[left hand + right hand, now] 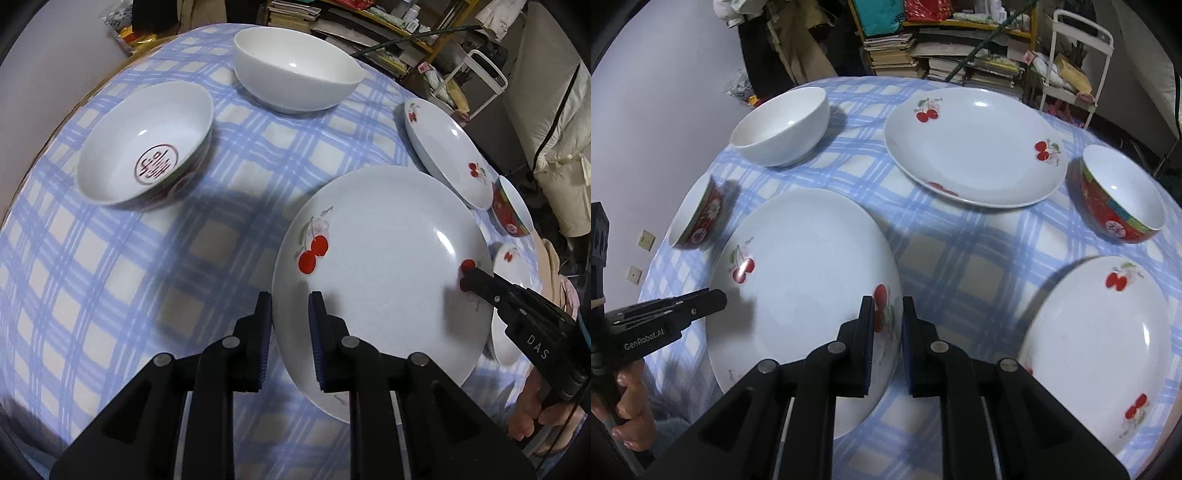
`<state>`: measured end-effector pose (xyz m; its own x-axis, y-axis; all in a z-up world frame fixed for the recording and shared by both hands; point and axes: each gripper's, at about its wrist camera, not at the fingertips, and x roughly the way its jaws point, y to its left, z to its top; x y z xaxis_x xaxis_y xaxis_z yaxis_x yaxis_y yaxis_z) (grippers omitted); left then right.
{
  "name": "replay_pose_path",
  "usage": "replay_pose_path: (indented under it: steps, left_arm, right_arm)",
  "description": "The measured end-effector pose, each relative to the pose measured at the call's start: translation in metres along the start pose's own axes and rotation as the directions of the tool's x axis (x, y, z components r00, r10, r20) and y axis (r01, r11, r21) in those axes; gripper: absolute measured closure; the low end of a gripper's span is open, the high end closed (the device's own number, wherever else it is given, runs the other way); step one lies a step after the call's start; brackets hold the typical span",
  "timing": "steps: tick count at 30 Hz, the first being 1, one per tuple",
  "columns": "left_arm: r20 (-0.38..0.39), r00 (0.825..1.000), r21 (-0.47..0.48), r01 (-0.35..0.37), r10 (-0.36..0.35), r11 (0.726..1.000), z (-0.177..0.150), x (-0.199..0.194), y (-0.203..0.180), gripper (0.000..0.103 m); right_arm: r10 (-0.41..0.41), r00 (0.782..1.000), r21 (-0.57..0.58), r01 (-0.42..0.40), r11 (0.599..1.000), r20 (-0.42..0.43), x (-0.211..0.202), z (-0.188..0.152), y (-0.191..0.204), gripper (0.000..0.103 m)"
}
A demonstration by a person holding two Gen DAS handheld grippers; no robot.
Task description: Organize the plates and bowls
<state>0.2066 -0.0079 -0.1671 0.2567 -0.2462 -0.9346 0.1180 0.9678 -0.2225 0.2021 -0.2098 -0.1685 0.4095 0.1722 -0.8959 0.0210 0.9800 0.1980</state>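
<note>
A white cherry-print plate (380, 266) is held tilted above the checked table, between both grippers. My left gripper (290, 332) is shut on its left rim, one finger on each face. My right gripper (888, 332) is shut on its right rim; the plate also shows in the right wrist view (801, 295). The right gripper's fingers (480, 282) show at the plate's far edge in the left wrist view. A second cherry plate (975, 147) lies at the back, a third (1100, 347) at the front right.
A plain white bowl (295, 70) stands at the back. A bowl with a red character inside (147, 144) stands at the left. A red patterned bowl (1119, 195) stands at the right. Bookshelves (942, 48) and a white rack (1078, 55) lie beyond the table.
</note>
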Motion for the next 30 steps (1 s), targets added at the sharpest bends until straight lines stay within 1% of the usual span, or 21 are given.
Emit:
replay_pose_path:
  steps: [6,8,10,11,13,14,16,18,20,21,22,26,28,30]
  left_arm:
    - [0.015,1.000,0.006,0.006,-0.006,1.000,-0.012,-0.017,0.000,0.085]
    - [0.007,0.999,-0.011,0.034,-0.034,0.999,-0.013,-0.018,0.001,0.085]
    - [-0.003,0.999,-0.014,0.042,-0.042,0.999,-0.014,-0.015,-0.001,0.085]
    - [-0.009,0.999,-0.004,0.037,-0.037,0.999,-0.014,-0.013,-0.002,0.085]
    - [-0.029,0.999,0.014,0.024,-0.024,1.000,-0.016,-0.006,-0.007,0.085]
    - [-0.051,0.999,0.006,0.021,-0.021,1.000,-0.018,0.000,-0.007,0.085]
    - [-0.086,0.996,-0.006,0.015,-0.015,1.000,-0.021,0.010,-0.006,0.085]
    - [-0.125,0.992,0.003,-0.019,0.019,1.000,-0.025,0.020,-0.007,0.085]
    - [-0.129,0.990,0.041,-0.051,0.056,0.998,-0.028,0.026,-0.013,0.085]
    - [-0.127,0.990,0.043,-0.051,0.056,0.998,-0.028,0.026,-0.013,0.085]
    - [-0.132,0.990,0.036,-0.045,0.049,0.998,-0.027,0.026,-0.012,0.085]
    - [-0.152,0.988,-0.069,0.030,-0.040,0.997,-0.026,0.026,0.005,0.085]
    - [-0.157,0.986,-0.082,0.039,-0.051,0.996,-0.028,0.024,0.007,0.085]
    - [-0.157,0.987,-0.063,0.028,-0.038,0.998,-0.029,0.022,0.005,0.085]
  right_arm:
    - [0.016,1.000,0.014,-0.016,1.000,0.005,-0.018,-0.017,0.004,0.088]
    - [0.027,1.000,0.030,-0.027,0.999,-0.005,-0.019,-0.022,0.002,0.088]
    - [0.000,1.000,0.020,0.000,1.000,-0.005,-0.018,-0.026,0.002,0.088]
    - [-0.007,1.000,0.021,0.007,1.000,-0.014,-0.016,-0.027,0.000,0.088]
    - [0.005,0.999,0.054,-0.003,0.999,-0.047,-0.009,-0.032,-0.008,0.088]
    - [0.007,0.998,0.065,-0.003,0.998,-0.063,-0.006,-0.035,-0.010,0.088]
    - [-0.015,0.995,0.067,0.022,0.998,-0.094,0.001,-0.042,-0.011,0.088]
    - [-0.035,0.992,0.056,0.043,0.998,-0.123,0.006,-0.049,-0.011,0.088]
    - [-0.013,0.990,0.082,0.025,0.996,-0.140,0.007,-0.055,-0.014,0.088]
    - [-0.008,0.990,0.086,0.020,0.996,-0.143,0.007,-0.057,-0.014,0.088]
    - [-0.012,0.989,0.085,0.024,0.996,-0.145,0.007,-0.058,-0.014,0.088]
    - [-0.036,0.989,0.100,0.050,0.994,-0.142,0.006,-0.060,-0.012,0.089]
    - [-0.037,0.991,0.113,0.052,0.992,-0.131,0.001,-0.064,-0.013,0.089]
    - [-0.042,0.989,0.112,0.058,0.992,-0.139,0.001,-0.067,-0.013,0.089]
